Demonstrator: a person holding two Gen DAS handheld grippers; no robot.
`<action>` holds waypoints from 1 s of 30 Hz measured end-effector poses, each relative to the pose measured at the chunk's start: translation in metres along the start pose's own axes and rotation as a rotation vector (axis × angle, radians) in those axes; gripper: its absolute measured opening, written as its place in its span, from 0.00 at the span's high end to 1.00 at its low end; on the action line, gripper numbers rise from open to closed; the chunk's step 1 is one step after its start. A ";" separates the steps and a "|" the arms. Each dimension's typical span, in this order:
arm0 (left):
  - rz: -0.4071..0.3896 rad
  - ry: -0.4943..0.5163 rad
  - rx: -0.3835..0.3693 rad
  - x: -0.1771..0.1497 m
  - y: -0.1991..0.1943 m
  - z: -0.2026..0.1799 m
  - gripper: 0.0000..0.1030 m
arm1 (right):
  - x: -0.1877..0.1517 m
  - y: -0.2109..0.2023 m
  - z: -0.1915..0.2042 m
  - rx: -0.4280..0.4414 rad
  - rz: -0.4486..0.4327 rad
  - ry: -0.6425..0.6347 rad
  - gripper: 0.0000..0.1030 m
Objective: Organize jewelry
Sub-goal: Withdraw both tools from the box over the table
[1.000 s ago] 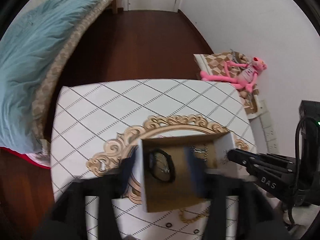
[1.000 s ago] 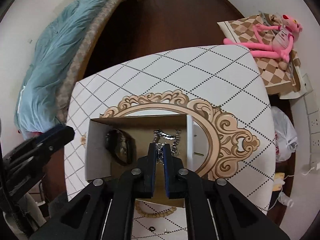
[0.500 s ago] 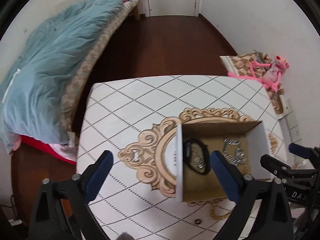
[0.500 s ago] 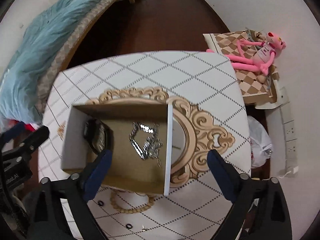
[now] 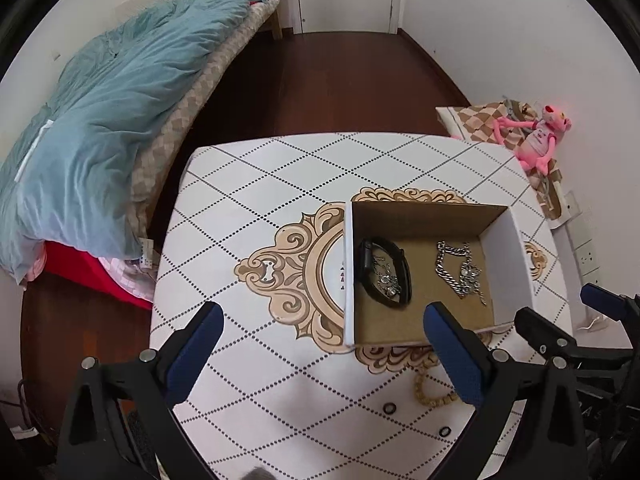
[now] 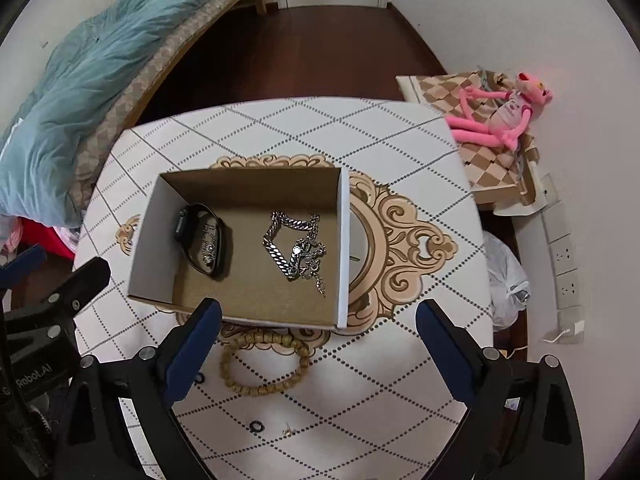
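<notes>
A cardboard box (image 5: 349, 272) (image 6: 343, 248) with white outer walls stands on the patterned table. Inside lie a black band (image 5: 405, 276) (image 6: 182, 226) with a small silver chain in its loop, and a heavier silver chain (image 5: 456, 276) (image 6: 280, 256). A wooden bead bracelet (image 5: 430, 396) (image 6: 260, 390) lies on the table in front of the box. My left gripper (image 5: 322, 316) (image 6: 64, 262) hangs open above the table at the box's left near corner. My right gripper (image 6: 318, 308) (image 5: 558, 304) hangs open over the box's near edge. Neither holds anything.
Small black rings (image 5: 389, 408) (image 6: 256, 426) and a tiny earring (image 6: 287, 432) lie near the table's front. A bed with a blue quilt (image 5: 100, 120) runs along the left. A pink plush toy (image 5: 536, 140), wall sockets and a plastic bag (image 6: 504, 272) are on the right.
The right jaws, nearly shut over the heavier silver chain a second ago, now stand wide and the chain lies in the box. The left jaws widened too. Both grippers drew back from the box.
</notes>
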State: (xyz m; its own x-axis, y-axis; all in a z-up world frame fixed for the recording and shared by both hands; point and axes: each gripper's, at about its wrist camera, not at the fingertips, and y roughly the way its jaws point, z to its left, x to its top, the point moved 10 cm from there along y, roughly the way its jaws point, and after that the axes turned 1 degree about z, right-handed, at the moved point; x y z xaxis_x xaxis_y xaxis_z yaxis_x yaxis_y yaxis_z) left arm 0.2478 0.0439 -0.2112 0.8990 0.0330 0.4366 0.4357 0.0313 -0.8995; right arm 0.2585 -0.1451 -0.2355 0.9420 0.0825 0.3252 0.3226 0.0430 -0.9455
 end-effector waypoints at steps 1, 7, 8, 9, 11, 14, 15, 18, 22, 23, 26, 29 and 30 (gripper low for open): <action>-0.010 -0.005 0.005 -0.001 -0.006 0.002 0.01 | -0.001 -0.007 -0.001 -0.006 -0.015 0.004 0.04; -0.073 -0.032 0.028 -0.008 -0.043 0.010 0.01 | -0.009 -0.048 -0.003 -0.007 -0.081 0.023 0.04; -0.080 -0.035 0.027 -0.010 -0.047 0.011 0.01 | -0.010 -0.053 -0.003 -0.011 -0.090 0.024 0.04; -0.090 -0.036 0.022 -0.011 -0.054 0.011 0.01 | -0.012 -0.062 -0.002 -0.014 -0.107 0.023 0.04; -0.101 -0.038 0.019 -0.014 -0.064 0.012 0.01 | -0.015 -0.077 0.000 -0.017 -0.131 0.023 0.04; -0.123 -0.038 0.009 -0.019 -0.083 0.012 0.01 | -0.020 -0.095 0.000 -0.022 -0.161 0.027 0.04; -0.130 -0.038 0.008 -0.020 -0.088 0.012 0.01 | -0.022 -0.103 0.001 -0.021 -0.173 0.028 0.04; -0.146 -0.036 0.001 -0.024 -0.101 0.012 0.01 | -0.028 -0.118 0.002 -0.004 -0.192 0.039 0.04; -0.150 -0.046 0.024 -0.035 -0.106 0.018 0.01 | -0.045 -0.118 0.004 0.014 -0.176 0.045 0.04; -0.148 -0.049 0.033 -0.039 -0.104 0.020 0.01 | -0.051 -0.113 0.004 0.015 -0.166 0.046 0.04; -0.116 -0.049 0.077 -0.061 -0.083 0.026 0.01 | -0.077 -0.083 0.008 0.036 -0.100 0.057 0.04; -0.034 -0.054 0.108 -0.093 -0.046 0.033 0.01 | -0.104 -0.044 0.010 0.055 -0.041 0.072 0.04; -0.004 -0.055 0.115 -0.104 -0.033 0.035 0.01 | -0.111 -0.035 0.010 0.064 -0.031 0.080 0.05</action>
State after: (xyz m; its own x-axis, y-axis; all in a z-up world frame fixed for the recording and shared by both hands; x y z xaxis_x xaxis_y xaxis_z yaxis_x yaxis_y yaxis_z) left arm 0.1387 0.0744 -0.2266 0.8921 0.0873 0.4433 0.4288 0.1461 -0.8915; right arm 0.1421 -0.1461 -0.2384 0.9369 0.0001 0.3497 0.3476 0.1082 -0.9314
